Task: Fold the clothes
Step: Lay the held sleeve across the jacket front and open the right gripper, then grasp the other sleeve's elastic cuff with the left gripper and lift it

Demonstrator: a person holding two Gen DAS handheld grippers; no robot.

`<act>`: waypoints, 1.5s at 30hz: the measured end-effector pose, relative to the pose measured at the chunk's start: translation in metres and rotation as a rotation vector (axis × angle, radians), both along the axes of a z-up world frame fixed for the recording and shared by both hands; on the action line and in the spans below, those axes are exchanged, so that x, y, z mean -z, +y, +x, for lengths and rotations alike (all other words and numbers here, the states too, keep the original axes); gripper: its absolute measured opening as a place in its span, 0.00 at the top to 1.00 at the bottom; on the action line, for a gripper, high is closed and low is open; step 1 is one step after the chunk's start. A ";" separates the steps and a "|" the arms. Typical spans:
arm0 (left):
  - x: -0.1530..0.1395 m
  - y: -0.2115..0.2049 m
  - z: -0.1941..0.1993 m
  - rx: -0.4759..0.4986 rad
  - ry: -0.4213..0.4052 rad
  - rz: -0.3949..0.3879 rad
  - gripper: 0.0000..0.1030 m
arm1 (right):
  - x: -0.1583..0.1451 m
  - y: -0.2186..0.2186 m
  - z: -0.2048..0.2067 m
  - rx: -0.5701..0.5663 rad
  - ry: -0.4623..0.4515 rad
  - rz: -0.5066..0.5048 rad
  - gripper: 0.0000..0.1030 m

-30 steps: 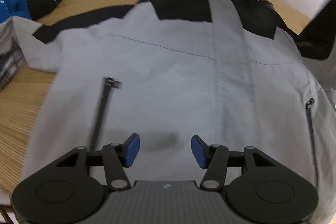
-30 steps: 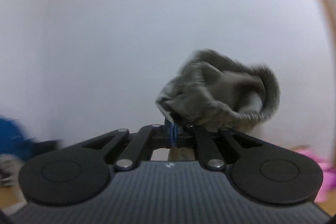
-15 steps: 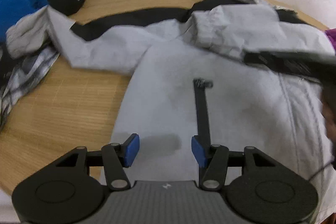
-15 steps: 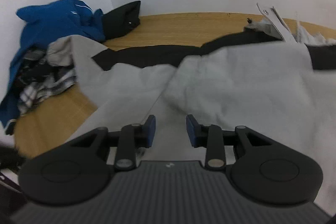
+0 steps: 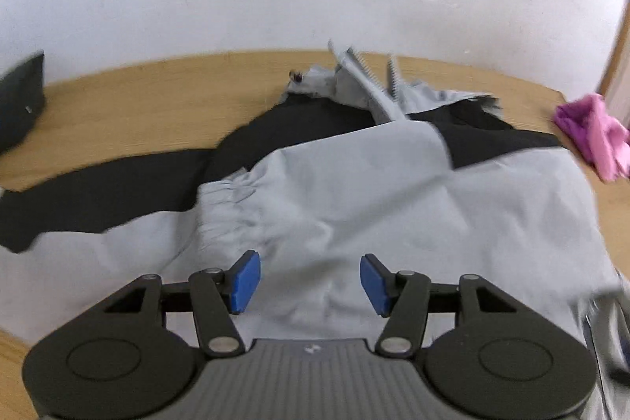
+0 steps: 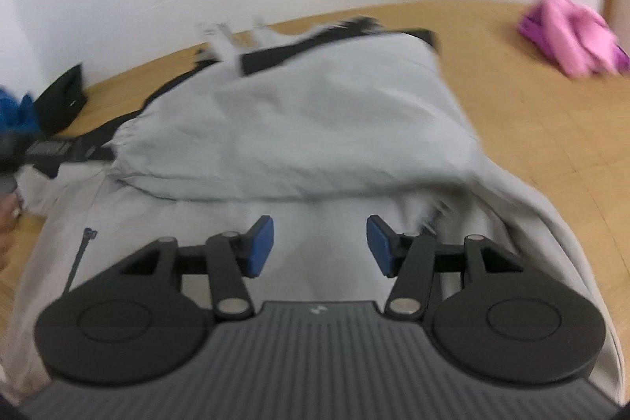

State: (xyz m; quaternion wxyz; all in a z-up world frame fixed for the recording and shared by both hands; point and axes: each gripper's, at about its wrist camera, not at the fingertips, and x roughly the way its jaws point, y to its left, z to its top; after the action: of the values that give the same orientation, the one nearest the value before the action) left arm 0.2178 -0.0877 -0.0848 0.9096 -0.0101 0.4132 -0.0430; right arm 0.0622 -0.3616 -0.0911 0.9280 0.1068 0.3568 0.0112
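Both your left gripper [image 5: 310, 282] and right gripper [image 6: 319, 250] hover spread wide, empty, over the grey jacket [image 5: 393, 191].

Your jacket [image 5: 393, 191] runs off the near edge in both views, so its hem is out of sight. The right view is motion-blurred; the pink cloth [image 6: 571, 34] smears, and the blue garment [image 6: 15, 113] is cut by the left edge. The zipper pull [image 6: 89, 233] is too small to read.
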 end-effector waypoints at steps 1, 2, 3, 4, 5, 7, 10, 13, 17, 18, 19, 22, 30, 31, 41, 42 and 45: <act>0.011 -0.005 0.013 -0.012 0.035 0.006 0.43 | 0.002 -0.004 -0.008 0.018 0.004 -0.007 0.47; 0.023 -0.010 0.026 -0.024 0.070 0.014 0.43 | 0.003 -0.009 -0.016 0.033 0.011 -0.014 0.47; 0.032 -0.010 0.033 -0.032 0.099 0.017 0.43 | 0.005 -0.011 -0.022 0.048 0.022 -0.016 0.47; 0.042 -0.009 0.039 -0.039 0.127 0.021 0.44 | 0.008 -0.012 -0.027 0.063 0.032 -0.018 0.47; 0.037 -0.006 0.035 -0.042 0.117 0.019 0.45 | 0.012 -0.013 -0.030 0.075 0.042 -0.015 0.47; 0.026 0.000 0.027 -0.047 0.090 0.014 0.47 | 0.013 -0.013 -0.033 0.086 0.050 -0.005 0.47; -0.005 0.023 0.007 -0.092 0.029 0.018 0.44 | 0.012 -0.008 -0.031 0.075 0.051 -0.003 0.47; -0.035 0.080 -0.020 -0.202 -0.042 0.013 0.36 | 0.011 0.005 -0.023 0.042 0.047 -0.007 0.47; -0.053 0.174 -0.048 -0.409 -0.073 0.068 0.33 | 0.016 0.029 -0.005 -0.017 0.066 0.008 0.47; -0.054 0.195 -0.054 -0.465 -0.079 0.093 0.33 | 0.017 0.036 -0.001 -0.037 0.071 0.006 0.47; -0.056 0.219 -0.060 -0.521 -0.088 0.104 0.33 | 0.018 0.042 0.003 -0.058 0.077 0.003 0.47; -0.061 0.281 -0.081 -0.650 -0.123 0.118 0.33 | 0.019 0.061 0.012 -0.116 0.088 -0.018 0.47; -0.053 0.392 -0.115 -0.746 -0.191 -0.076 0.32 | 0.018 0.094 0.021 -0.179 0.115 -0.088 0.47; -0.051 0.398 -0.113 -0.735 -0.191 -0.082 0.32 | 0.018 0.096 0.022 -0.180 0.118 -0.095 0.47; -0.040 0.405 -0.072 -0.503 -0.120 0.008 0.30 | 0.018 0.110 0.030 -0.181 0.148 -0.129 0.47; -0.038 0.404 -0.066 -0.476 -0.111 -0.003 0.30 | 0.018 0.112 0.031 -0.183 0.150 -0.130 0.47; -0.030 0.402 -0.050 -0.448 -0.088 -0.023 0.29 | 0.019 0.119 0.033 -0.199 0.148 -0.143 0.47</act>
State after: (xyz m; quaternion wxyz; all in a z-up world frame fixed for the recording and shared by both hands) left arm 0.1676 0.3148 -0.0550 0.9134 -0.1101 0.3600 0.1547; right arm 0.0951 -0.2429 -0.1097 0.8987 0.0049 0.4330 0.0696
